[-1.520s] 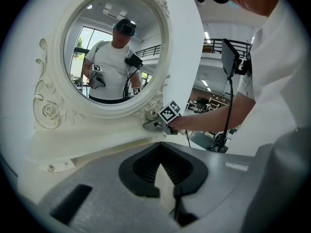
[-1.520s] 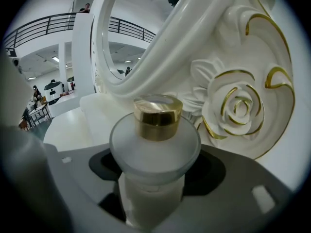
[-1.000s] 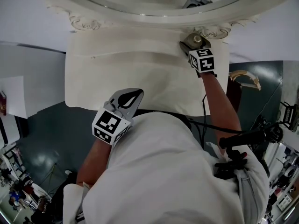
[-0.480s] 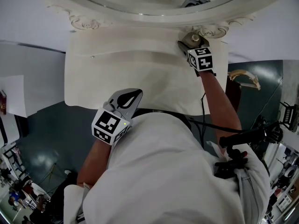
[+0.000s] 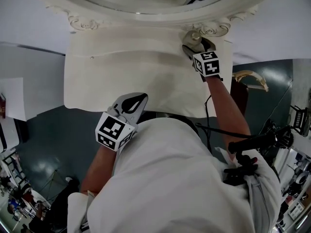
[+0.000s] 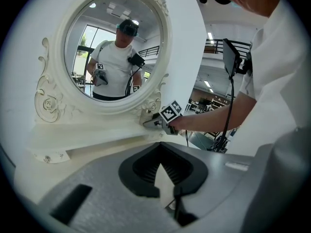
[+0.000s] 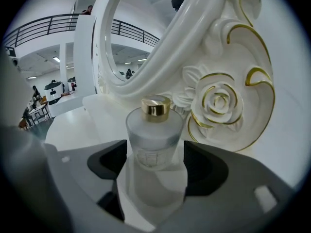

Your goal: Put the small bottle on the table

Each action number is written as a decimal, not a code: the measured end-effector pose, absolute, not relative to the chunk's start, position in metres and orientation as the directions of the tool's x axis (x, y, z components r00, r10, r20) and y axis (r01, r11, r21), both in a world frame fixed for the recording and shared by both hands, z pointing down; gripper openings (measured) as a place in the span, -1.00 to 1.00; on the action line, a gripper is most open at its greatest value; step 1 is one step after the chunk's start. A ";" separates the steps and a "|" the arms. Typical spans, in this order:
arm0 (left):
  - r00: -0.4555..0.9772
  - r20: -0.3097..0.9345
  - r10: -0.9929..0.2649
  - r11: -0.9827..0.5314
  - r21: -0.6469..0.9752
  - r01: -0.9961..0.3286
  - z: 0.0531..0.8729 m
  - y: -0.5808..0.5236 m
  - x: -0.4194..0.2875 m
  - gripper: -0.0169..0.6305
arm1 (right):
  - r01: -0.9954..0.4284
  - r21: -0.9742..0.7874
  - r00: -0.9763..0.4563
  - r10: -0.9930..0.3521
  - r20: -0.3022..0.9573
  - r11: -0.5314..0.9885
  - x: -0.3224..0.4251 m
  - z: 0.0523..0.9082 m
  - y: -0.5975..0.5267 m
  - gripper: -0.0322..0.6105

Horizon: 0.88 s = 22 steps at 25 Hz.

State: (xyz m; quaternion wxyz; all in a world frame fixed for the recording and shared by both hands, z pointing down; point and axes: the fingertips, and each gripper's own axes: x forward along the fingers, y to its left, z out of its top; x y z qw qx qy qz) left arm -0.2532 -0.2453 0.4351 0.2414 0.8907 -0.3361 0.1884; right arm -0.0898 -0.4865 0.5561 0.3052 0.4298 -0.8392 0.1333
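A small frosted glass bottle (image 7: 154,135) with a gold cap stands upright on the white dressing table (image 5: 121,72), close to the mirror's carved base. My right gripper (image 7: 155,161) has a jaw on each side of it. The jaws are opening and a thin gap shows at each pad. In the head view the right gripper (image 5: 193,39) is at the table's far right corner, with the bottle (image 5: 195,36) just visible between its jaws. My left gripper (image 5: 144,97) hangs shut and empty near the table's front edge, close to my body. In the left gripper view the left gripper (image 6: 161,152) points at the mirror.
An oval mirror (image 6: 116,47) in a white carved frame rises at the back of the table. A gold-edged rose ornament (image 7: 221,103) sits just right of the bottle. A cable (image 5: 218,130) runs along my right side. A dark floor (image 5: 43,135) lies left of the table.
The right gripper has shifted slightly toward the mirror base, and its jaws stand a little wider round the bottle. The left gripper has stayed where it was.
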 end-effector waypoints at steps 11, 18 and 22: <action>0.696 0.486 -0.529 -0.654 0.290 -0.699 0.430 -0.224 -0.208 -0.94 | -0.775 0.030 -0.467 -0.604 0.646 0.631 -0.057 0.557 -0.442 -0.08; 0.685 0.479 -0.549 -0.653 0.265 -0.709 0.422 -0.212 -0.170 -0.94 | -0.750 0.011 -0.496 -0.572 0.653 0.662 -0.037 0.551 -0.407 -0.57; 0.679 0.472 -0.563 -0.647 0.259 -0.717 0.419 -0.202 -0.146 -0.94 | -0.715 -0.016 -0.542 -0.540 0.644 0.699 -0.029 0.541 -0.377 -0.89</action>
